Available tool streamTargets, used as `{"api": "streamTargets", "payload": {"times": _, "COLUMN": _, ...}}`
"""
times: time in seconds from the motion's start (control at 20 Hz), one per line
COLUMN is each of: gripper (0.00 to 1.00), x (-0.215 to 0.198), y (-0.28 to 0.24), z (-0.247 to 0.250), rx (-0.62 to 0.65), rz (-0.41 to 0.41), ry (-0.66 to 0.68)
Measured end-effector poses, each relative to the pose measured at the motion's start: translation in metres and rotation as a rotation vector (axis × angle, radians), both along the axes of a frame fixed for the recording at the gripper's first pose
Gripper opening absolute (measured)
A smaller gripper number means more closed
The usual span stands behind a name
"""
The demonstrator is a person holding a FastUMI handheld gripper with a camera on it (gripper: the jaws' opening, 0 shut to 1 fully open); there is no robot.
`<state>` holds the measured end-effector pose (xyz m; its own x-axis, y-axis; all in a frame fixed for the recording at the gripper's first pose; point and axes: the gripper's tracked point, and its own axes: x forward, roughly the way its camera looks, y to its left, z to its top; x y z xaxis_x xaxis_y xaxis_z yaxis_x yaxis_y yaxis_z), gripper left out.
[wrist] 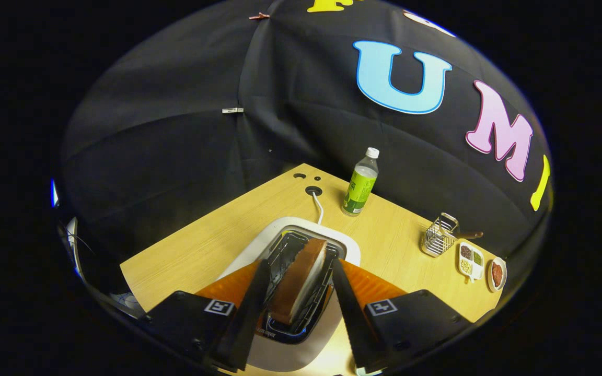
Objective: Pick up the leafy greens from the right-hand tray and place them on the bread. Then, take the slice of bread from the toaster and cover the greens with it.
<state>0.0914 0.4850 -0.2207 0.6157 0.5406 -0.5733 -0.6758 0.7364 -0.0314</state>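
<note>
While our hand-held gripper (297, 292) hangs over the toaster (301, 261), its fingers stand apart, one on each side of the bread (301, 279), which sits upright in the slot; we cannot tell whether they touch it. On the bench (201, 245), a bottle (361, 183) stands at one o'clock beyond the toaster, and a wire rack (439, 235) with small dishes (472, 260) sits at three o'clock.

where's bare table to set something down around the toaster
Bare wood lies beside the toaster on the side away from the bottle, and between bottle and wire rack. Crowded: rack, divided dish, small plate. Gripper open astride the bread slice.
</note>
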Motion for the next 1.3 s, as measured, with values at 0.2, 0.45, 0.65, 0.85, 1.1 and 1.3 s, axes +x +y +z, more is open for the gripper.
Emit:
{"api": "streamTargets", "payload": {"times": 0.2, "gripper": 0.46, "x": 0.0, "y": -0.001, "z": -0.001, "rx": -0.015, "rz": -0.009, "ry": -0.001}}
{"api": "streamTargets", "payload": {"times": 0.45, "gripper": 0.2, "x": 0.002, "y": -0.006, "z": -0.003, "rx": 0.002, "rz": -0.077, "ry": 0.053}}
{"api": "streamTargets", "payload": {"times": 0.65, "gripper": 0.15, "x": -0.001, "y": 0.0, "z": 0.005, "rx": 0.036, "rz": -0.052, "ry": 0.05}}
{"api": "streamTargets", "payload": {"times": 0.85, "gripper": 0.14, "x": 0.001, "y": -0.007, "z": 0.016, "rx": 0.082, "rz": -0.038, "ry": 0.065}}
{"api": "streamTargets", "payload": {"times": 1.1, "gripper": 0.14, "x": 0.011, "y": -0.021, "z": 0.047, "rx": 0.164, "rz": -0.081, "ry": 0.077}}
{"api": "streamTargets", "payload": {"times": 1.3, "gripper": 0.13, "x": 0.01, "y": -0.036, "z": 0.075, "rx": 0.218, "rz": -0.094, "ry": 0.061}}
